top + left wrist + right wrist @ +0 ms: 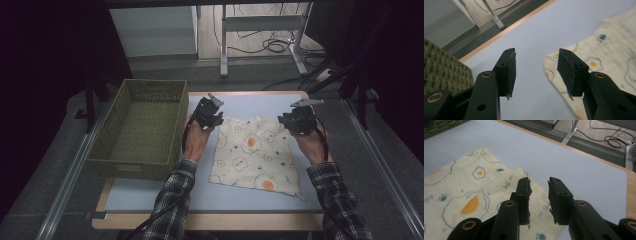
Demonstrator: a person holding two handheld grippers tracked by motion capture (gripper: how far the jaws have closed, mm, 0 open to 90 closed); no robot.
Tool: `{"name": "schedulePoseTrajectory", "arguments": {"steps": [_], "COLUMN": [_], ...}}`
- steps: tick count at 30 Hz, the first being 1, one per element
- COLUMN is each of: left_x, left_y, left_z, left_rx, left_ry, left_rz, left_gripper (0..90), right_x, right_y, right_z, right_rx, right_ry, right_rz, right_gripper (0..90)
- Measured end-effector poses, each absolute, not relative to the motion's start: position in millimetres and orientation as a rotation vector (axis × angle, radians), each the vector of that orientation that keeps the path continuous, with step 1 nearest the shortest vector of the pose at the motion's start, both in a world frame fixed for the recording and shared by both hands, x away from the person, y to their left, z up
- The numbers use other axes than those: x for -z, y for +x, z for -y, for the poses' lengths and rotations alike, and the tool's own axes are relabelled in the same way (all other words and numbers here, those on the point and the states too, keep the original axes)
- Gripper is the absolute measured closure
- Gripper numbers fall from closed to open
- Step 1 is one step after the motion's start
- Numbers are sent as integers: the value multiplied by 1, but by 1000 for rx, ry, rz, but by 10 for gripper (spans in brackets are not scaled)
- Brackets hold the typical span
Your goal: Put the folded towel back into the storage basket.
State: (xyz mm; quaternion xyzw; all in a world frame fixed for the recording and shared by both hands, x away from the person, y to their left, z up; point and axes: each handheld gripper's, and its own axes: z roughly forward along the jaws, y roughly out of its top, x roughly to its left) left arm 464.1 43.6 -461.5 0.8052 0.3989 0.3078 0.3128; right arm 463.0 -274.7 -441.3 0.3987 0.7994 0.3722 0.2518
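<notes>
High view: cloth point(254, 154) lies flat mid-table, basket point(140, 127) left; left gripper point(208, 118) and right gripper point(297, 120) hover over its far corners. Left gripper view: jaws apart, nothing between (cloth corner just beside). Right gripper view: jaws parted, empty, above the cloth point(471, 195); folding or binning looks not yet started.

A cream cloth point(255, 154) printed with fried eggs lies flat on the desk point(150, 197). The left tongs point(208, 116) hover at its far left corner, the right tongs point(298, 119) at its far right corner. A green basket point(141, 131) sits left.
</notes>
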Motion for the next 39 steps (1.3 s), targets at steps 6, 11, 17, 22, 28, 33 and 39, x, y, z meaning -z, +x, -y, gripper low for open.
{"name": "schedulePoseTrajectory", "arguments": {"steps": [6,11,17,22,28,33,39], "left_x": [485,499,508,514,523,531,543], "left_y": [445,427,396,370,336,315,309], "left_z": [-44,-46,-55,-62,-75,-81,-77], "left_rx": [-664,-574,-465,-404,-336,-327,-331], "left_ry": [2144,2146,2150,2157,2160,2145,2147], "left_rz": [-1038,-1020,-964,-932,-876,-853,-854], "left_gripper": [414,392,444,528,580,529,533], "right_x": [458,470,482,490,495,500,515], "right_y": [451,438,409,381,334,294,280], "right_z": [291,306,318,322,331,336,331], "right_rx": [-986,-1009,-1073,-1093,-1112,-1112,-1039], "right_ry": [1112,1156,1167,1145,1109,1090,1078], "right_rz": [-2195,-2212,-2285,-2343,-2374,-2416,-2453], "right_gripper": [668,667,696,716,745,742,665]}}
